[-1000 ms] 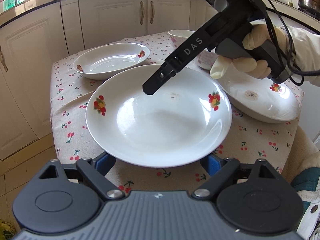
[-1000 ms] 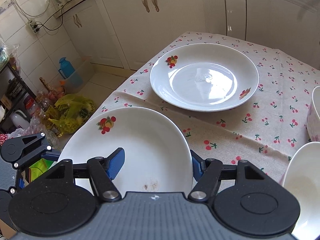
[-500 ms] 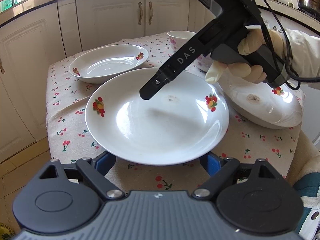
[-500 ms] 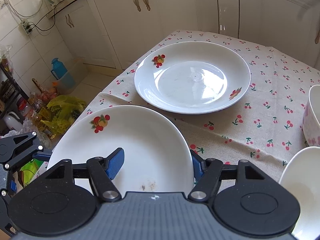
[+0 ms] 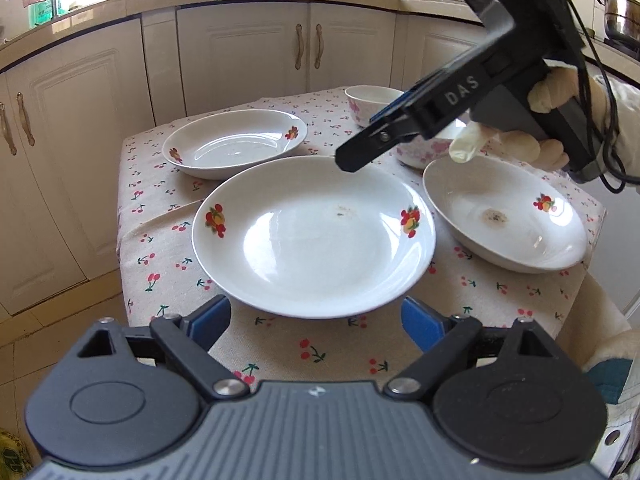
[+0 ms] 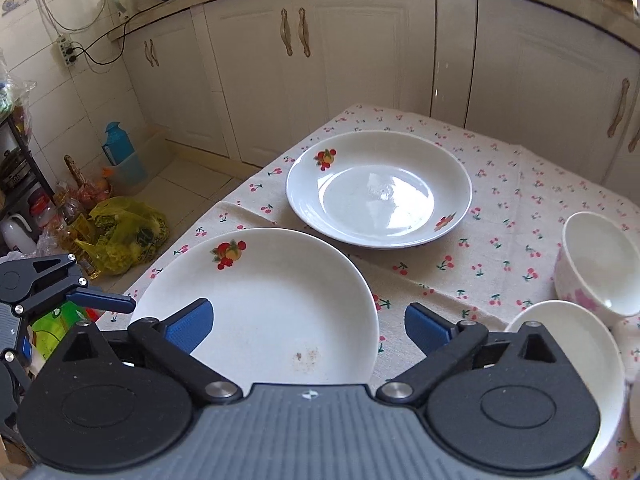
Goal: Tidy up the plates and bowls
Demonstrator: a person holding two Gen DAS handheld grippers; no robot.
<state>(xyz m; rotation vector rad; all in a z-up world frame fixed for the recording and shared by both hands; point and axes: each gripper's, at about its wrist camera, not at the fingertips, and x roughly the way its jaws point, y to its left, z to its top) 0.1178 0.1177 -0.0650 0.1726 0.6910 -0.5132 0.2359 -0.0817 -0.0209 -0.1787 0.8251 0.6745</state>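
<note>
Three white plates with fruit prints lie on the cherry-print tablecloth [image 5: 280,344]: a near plate [image 5: 316,236] [image 6: 260,304], a far plate [image 5: 236,142] [image 6: 380,188] and a stained right plate [image 5: 504,216] [image 6: 580,360]. A pink-flowered bowl [image 5: 372,102] [image 6: 596,268] stands at the back, with a second bowl [image 5: 424,148] partly hidden behind my right gripper. My left gripper [image 5: 316,322] is open and empty at the near plate's front edge. My right gripper [image 6: 308,320] [image 5: 352,160] is open and empty above the near plate's far rim.
White kitchen cabinets [image 5: 240,52] stand close behind the small table. On the floor to the left lie a yellow bag [image 6: 124,236], bottles and a blue jug [image 6: 120,152]. A steel pot [image 5: 620,16] sits on the counter at right.
Both grippers have drawn back and risen a little from the near plate. The right gripper moved up and to the right, so more of the table shows. Both stay open.
</note>
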